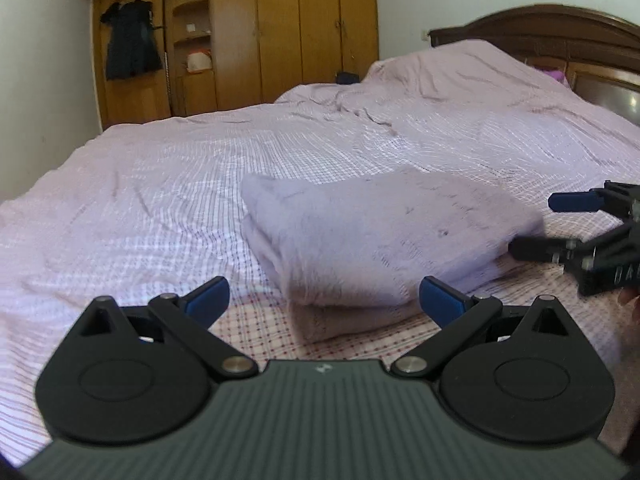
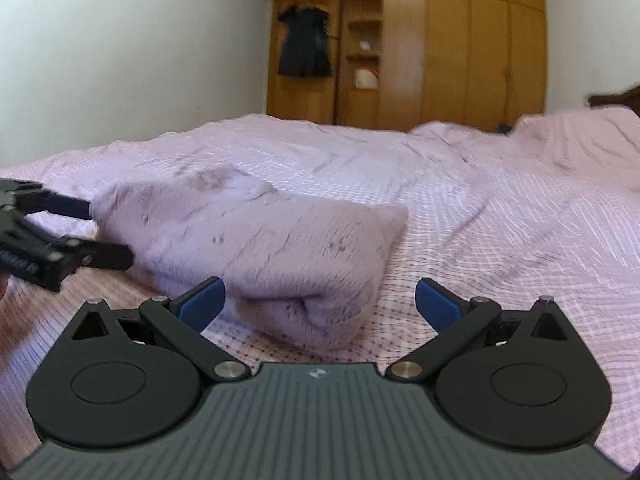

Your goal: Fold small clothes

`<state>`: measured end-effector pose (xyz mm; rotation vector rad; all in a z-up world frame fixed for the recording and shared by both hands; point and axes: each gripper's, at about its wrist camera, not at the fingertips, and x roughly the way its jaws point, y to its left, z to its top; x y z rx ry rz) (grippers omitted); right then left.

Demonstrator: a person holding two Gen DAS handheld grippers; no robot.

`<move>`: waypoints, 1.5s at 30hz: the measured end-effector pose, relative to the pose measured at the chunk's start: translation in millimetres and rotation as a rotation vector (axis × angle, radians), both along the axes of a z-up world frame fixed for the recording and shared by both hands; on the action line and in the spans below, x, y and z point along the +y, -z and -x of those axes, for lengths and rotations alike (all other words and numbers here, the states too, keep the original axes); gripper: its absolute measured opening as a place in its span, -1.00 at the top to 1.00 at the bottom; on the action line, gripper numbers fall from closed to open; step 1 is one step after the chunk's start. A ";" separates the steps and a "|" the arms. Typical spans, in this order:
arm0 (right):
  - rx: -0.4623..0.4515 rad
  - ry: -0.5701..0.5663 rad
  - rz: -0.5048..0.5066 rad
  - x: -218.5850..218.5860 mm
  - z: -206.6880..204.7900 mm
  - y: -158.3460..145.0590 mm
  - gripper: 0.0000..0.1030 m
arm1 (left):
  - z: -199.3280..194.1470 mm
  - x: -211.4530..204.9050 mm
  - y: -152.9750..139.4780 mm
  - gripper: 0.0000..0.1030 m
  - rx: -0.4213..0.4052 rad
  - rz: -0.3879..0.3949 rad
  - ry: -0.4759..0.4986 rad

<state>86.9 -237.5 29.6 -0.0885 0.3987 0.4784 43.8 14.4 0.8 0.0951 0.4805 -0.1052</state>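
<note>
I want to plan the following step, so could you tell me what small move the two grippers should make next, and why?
Probably draw both back from the folded lilac garment. It already lies in a compact, layered bundle on the bed, and the left gripper and right gripper are both open and grip no cloth, so the fold looks finished, though blur hides its finer edges.

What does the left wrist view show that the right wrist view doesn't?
Only the left wrist view shows the whole dark wooden headboard and the right gripper, open at the folded lilac garment's right end.

Only the right wrist view shows the left gripper, open at the garment's left end, and the rolled fold edge nearest the camera.

Both show the garment folded on the pink checked bedsheet, the wooden wardrobe and the dark dress hanging on it. Neither gripper holds cloth.
</note>
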 end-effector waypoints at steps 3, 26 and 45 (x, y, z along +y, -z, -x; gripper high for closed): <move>0.066 0.031 -0.097 -12.7 -0.5 -21.1 -1.00 | 4.9 0.2 -11.9 -1.00 -0.002 -0.008 -0.011; 0.093 -0.019 -0.096 -7.5 0.0 -29.7 -1.00 | -1.4 5.6 -11.6 -1.00 0.009 0.019 -0.006; 0.102 -0.045 -0.089 -3.7 -0.1 -26.8 -1.00 | -0.7 5.1 -12.0 -1.00 0.017 0.026 0.000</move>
